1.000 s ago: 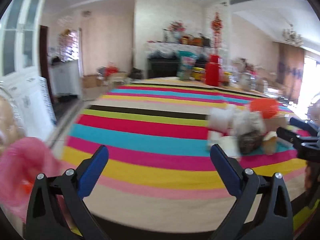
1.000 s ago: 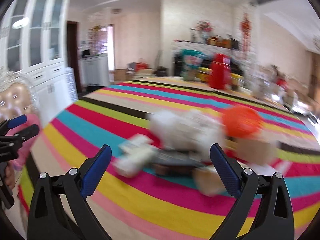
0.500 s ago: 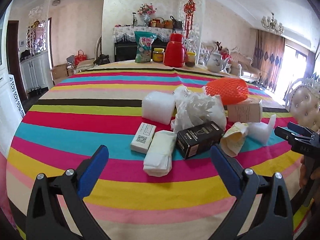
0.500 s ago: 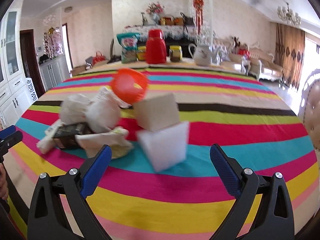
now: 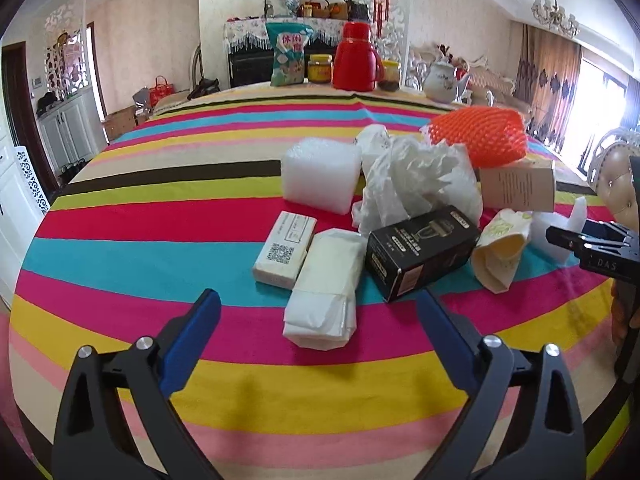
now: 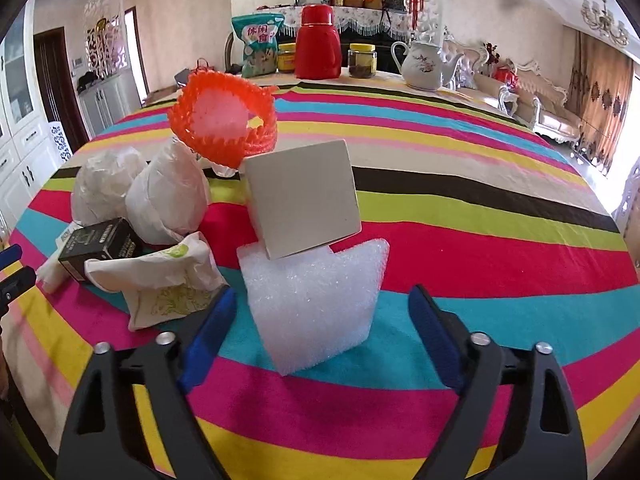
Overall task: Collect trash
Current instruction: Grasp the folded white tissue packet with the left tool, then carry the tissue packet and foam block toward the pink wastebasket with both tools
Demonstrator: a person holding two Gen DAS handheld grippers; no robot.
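The striped cloth (image 5: 160, 216) fills both views; the trash sits in one heap, centre to right in the left wrist view, left to centre in the right wrist view. Largest, the foam block (image 6: 316, 304) stands low centre in the right view, tilted, just ahead of the right gripper (image 6: 320, 332); its jaws are closing with nothing pressed between them yet. A cardboard box (image 6: 302, 196) leans on the foam's top edge with the orange net (image 6: 224, 120) above it — pull the foam and both will likely tumble or scatter. The left gripper (image 5: 320, 340) stands wide, jaws just starting to close, empty; ahead of it lies the folded white packet (image 5: 326, 284), long axis running up the frame, slightly rightward, near end toward the jaws. The black box (image 5: 420, 252) beside it runs lower left to upper right; the small white box (image 5: 286, 246) touches the packet — a wide grab may snag or nudge either neighbour.
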